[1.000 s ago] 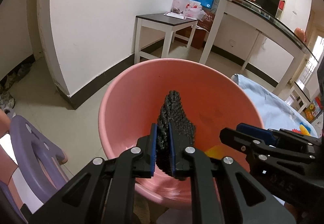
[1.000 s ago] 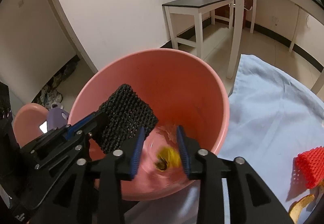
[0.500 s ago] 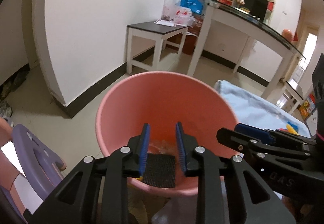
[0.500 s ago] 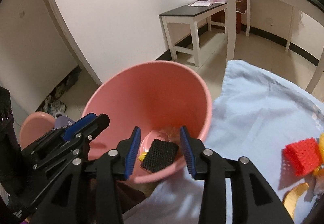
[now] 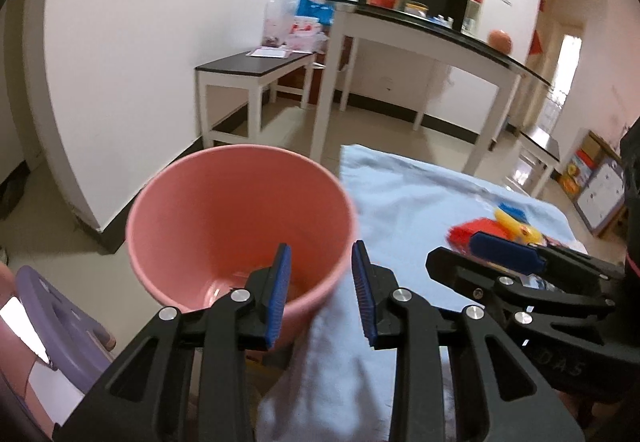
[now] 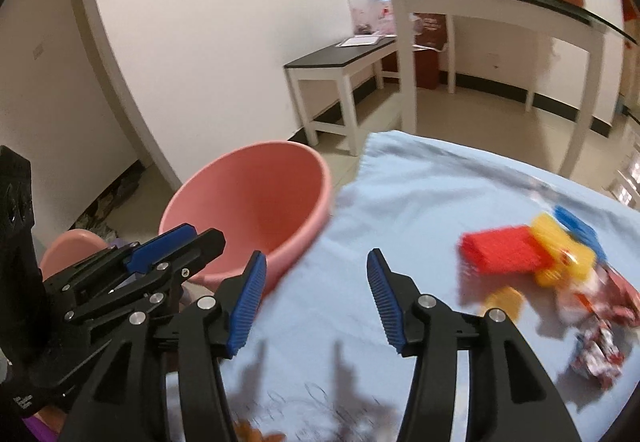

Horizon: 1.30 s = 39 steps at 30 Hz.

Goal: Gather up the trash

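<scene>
Both grippers empty, jaws opening, nothing between the pads in either view. Left gripper [image 5: 321, 292] sits over the near rim of the pink bucket [image 5: 208, 202], its left blue pad inside the bucket mouth, right pad over the light blue cloth [image 5: 408, 210] that covers the table; gap between the pads is moderate, neither wide nor near closed. Right gripper [image 6: 316, 302] hangs above the cloth [image 6: 400, 202] just right of the bucket [image 6: 256, 198], jaws a bit wider apart than the left's, only bare cloth showing between them. Each gripper shows in the other's view: the right one at the right edge of the left wrist view, the left one at the lower left of the right wrist view. Bucket stands at the left edge of the table, touching or overlapping the cloth edge; cannot tell its contents, the bottom is mostly hidden behind the left fingers and blurred. Remaining trash lies on the cloth well to the right of the bucket: a red mesh piece [image 6: 502, 250], a yellow piece [image 6: 560, 250] touching it on the right, a blue piece [image 6: 576, 226] behind the yellow, an orange-yellow scrap [image 6: 504, 302] in front, and red-and-white crumpled wrappers [image 6: 600, 326] at the far right. All blurred. In the background, a low dark-topped bench [image 5: 256, 64] against the white wall and a taller glass-topped table [image 5: 432, 38].
</scene>
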Available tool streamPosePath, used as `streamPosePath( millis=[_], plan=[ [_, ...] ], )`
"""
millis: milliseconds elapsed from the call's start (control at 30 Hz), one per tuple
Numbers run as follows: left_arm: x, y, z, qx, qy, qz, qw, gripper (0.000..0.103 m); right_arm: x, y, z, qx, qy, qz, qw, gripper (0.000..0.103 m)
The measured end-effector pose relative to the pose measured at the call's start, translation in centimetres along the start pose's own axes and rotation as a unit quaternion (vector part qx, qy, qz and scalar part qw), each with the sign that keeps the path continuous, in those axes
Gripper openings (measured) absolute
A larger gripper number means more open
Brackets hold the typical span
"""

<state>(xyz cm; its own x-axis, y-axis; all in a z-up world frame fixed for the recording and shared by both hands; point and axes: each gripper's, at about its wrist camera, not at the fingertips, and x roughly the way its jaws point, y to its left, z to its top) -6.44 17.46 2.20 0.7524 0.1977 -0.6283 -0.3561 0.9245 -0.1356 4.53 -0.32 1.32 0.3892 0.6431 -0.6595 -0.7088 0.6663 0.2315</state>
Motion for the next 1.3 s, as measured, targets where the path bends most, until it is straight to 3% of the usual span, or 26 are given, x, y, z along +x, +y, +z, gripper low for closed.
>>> streamPosePath(
  millis=[567,1300],
  plan=[
    [1.3,-10.3,-3.9,0.09,0.053,-0.053,0.9931,0.032,-7.6,-8.1,-5.9,0.057,-0.022,-0.084,0.995,0.057],
    [0.3,-16.3,-5.3,0.147,0.047,-0.062,0.9861,0.032,-11.4,-12.2,-9.3,0.111,-0.045,-0.103,0.987,0.057]
  ],
)
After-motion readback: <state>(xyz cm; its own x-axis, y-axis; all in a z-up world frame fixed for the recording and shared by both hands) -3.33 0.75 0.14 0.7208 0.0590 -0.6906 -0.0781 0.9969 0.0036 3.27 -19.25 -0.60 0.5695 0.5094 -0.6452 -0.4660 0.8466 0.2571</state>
